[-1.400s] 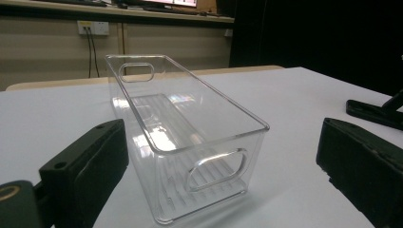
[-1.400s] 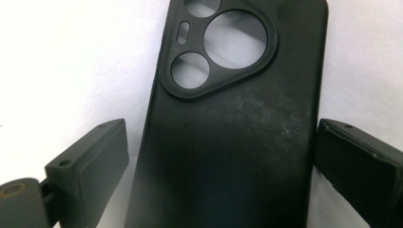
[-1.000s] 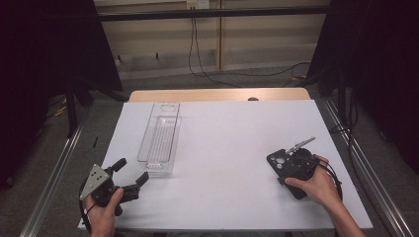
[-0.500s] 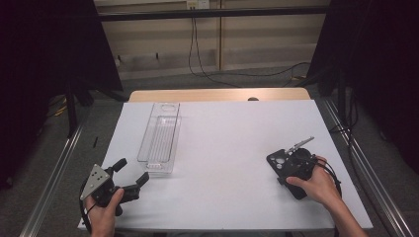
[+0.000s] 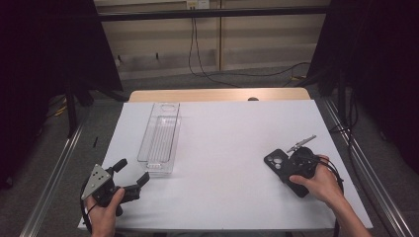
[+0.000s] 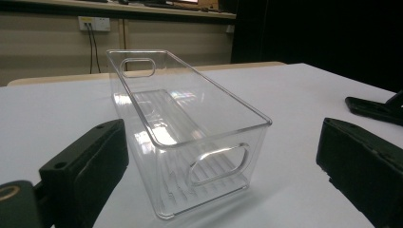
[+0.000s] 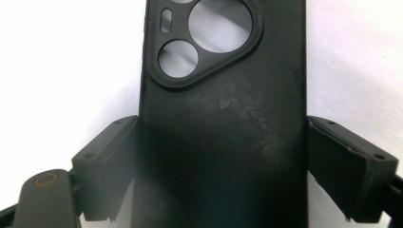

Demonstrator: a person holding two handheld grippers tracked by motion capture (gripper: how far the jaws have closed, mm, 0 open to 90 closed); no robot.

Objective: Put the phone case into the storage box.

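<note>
Closing in on the phone case (image 7: 223, 118) over the past second, the jaws of the right hand-held gripper (image 5: 291, 170) are now standing on either side of it; the right gripper view is showing the pads at its long edges, though whether they are pressing yet cannot be told. Both hands are otherwise sitting where they were. Phone case: black, lying flat on the white counter (image 5: 232, 143) at the near right, camera cut-outs pointing away from the hand. Left hand-held gripper (image 5: 131, 175): resting at the near left corner, jaws spread wide and holding nothing, pointing at the clear plastic bin (image 6: 185, 128). Bin: standing empty just beyond those jaws, running lengthwise toward the far edge, well apart from the case.
</note>
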